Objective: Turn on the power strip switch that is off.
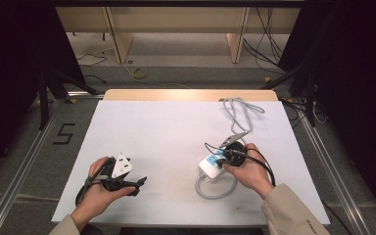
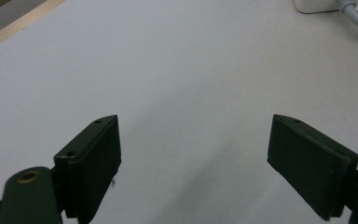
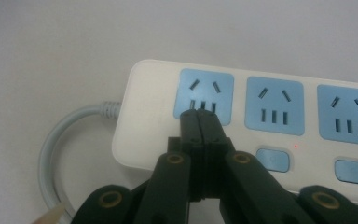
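Black jaws (brass-ringed pivots), beige sleeve [image 1: 293, 215]

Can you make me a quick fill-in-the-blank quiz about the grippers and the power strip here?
1. The right gripper has its jaws ____.
2. The left gripper has its jaws ____.
3. The sockets on the power strip have faces coloured ____.
4. The right gripper's tips sit over the socket nearest the strip's ____.

Missing words: shut; open; blue; cord

A white table [image 1: 152, 142] carries a white power strip [image 1: 209, 166] and its grey cable [image 1: 237, 112].
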`<state>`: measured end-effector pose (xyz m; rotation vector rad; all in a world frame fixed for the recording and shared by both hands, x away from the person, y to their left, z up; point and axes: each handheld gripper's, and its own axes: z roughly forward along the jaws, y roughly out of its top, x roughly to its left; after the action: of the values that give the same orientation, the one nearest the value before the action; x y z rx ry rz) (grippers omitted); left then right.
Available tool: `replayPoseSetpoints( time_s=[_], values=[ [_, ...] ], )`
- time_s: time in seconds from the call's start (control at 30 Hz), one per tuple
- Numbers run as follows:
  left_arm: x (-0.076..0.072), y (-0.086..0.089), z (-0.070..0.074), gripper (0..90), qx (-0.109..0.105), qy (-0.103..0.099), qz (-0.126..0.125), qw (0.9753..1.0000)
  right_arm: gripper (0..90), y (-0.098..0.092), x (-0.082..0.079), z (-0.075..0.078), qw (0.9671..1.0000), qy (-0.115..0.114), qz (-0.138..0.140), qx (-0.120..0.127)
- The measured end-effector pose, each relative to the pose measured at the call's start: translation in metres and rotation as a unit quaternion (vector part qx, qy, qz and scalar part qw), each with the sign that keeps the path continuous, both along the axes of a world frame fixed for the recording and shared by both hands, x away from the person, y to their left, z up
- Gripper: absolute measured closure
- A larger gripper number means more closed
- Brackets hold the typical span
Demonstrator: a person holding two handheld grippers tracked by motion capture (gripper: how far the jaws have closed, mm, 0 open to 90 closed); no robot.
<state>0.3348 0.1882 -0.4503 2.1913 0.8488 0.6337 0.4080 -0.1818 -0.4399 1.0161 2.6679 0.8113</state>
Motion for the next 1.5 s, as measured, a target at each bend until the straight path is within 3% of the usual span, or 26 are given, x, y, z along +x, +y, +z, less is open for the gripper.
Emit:
replayPoseSetpoints(
  time_s=[0.8, 1.2, 1.5],
  values=[
    [0.000, 0.000, 0.000, 17.0, 0.000, 0.000, 0.000, 1.0000, 90.0, 0.010, 0.000, 0.001, 0.9992, 0.002, 0.000, -0.040],
    [-0.001, 0.000, 0.000, 17.0, 0.000, 0.001, 0.001, 1.0000, 90.0, 0.009, 0.002, 0.000, 0.9993, 0.014, -0.006, -0.035],
    [-0.001, -0.001, 0.000, 17.0, 0.001, 0.002, 0.000, 1.0000, 90.0, 0.011, 0.002, 0.001, 0.9989, 0.012, -0.004, -0.045]
  ],
)
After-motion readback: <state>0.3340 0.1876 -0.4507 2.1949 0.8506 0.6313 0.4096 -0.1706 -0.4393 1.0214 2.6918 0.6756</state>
